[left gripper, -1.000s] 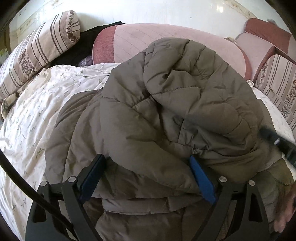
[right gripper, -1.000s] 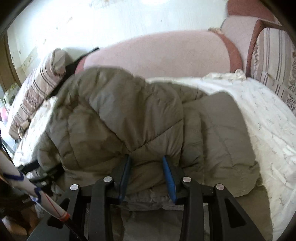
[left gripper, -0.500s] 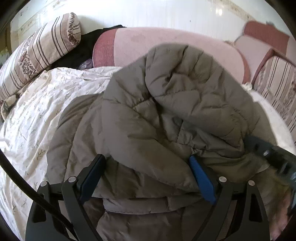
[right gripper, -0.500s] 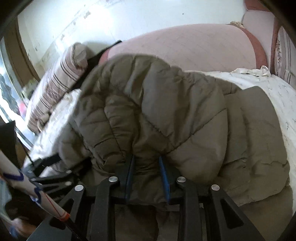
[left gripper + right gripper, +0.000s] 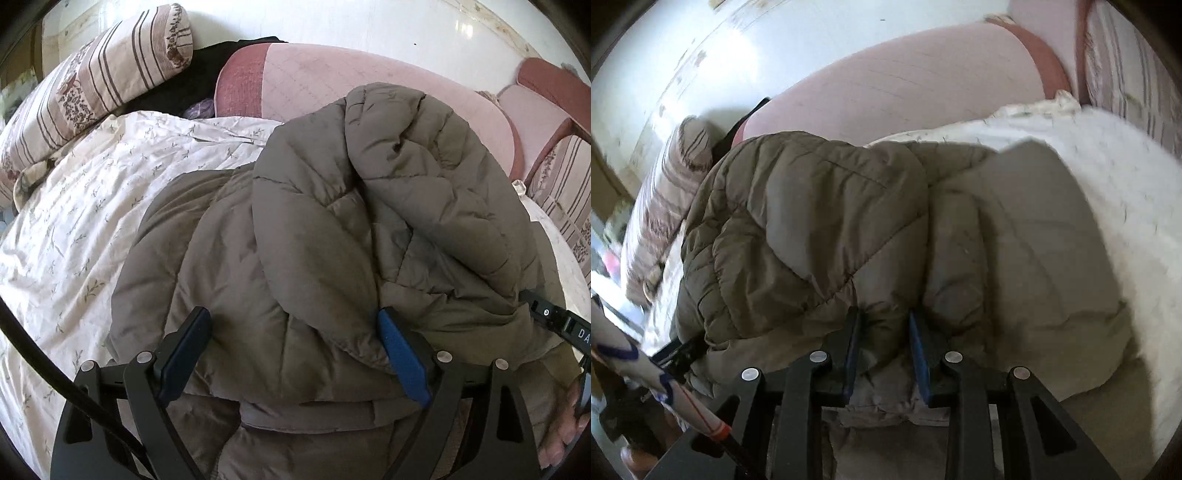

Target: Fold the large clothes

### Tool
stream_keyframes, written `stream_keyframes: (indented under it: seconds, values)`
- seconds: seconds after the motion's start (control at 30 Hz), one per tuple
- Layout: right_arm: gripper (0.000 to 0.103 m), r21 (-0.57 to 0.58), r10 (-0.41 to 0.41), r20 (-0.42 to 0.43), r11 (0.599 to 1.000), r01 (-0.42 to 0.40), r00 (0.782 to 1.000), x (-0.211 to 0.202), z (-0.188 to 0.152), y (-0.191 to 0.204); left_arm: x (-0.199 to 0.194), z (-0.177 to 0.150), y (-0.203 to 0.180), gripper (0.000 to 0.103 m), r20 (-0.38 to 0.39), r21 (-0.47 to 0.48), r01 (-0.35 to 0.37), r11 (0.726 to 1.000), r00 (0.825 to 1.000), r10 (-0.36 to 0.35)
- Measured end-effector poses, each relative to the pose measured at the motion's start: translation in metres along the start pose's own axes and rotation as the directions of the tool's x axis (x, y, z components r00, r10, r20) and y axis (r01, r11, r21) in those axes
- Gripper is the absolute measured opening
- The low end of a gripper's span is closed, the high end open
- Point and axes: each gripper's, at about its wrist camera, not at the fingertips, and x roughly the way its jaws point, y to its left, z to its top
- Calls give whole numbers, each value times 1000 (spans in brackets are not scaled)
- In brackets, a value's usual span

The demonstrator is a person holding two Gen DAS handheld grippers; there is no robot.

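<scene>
We see the bulky olive-brown quilted puffer jacket (image 5: pixel 332 236) heaped on the white floral bedsheet (image 5: pixel 74 229), its upper layer doubled over; our left gripper (image 5: pixel 295 354) spreads its jaws wide around the near hem; our right gripper (image 5: pixel 886 354) pinches a padded fold.

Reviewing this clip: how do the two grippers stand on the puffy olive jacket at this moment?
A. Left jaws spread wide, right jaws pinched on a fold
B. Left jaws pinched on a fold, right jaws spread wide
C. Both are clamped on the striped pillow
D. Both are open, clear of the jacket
A: the left gripper has its jaws spread wide around a bulge of the jacket, while the right gripper has its jaws close together, pinching a jacket fold.
</scene>
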Motion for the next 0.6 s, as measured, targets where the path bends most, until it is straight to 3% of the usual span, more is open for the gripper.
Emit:
stream_keyframes:
  seconds: [0.6]
  values:
    - [29, -38, -29, 5, 999, 29, 1000, -2, 2, 8, 1, -1, 0, 91, 1, 2, -1, 1000, 1000, 1]
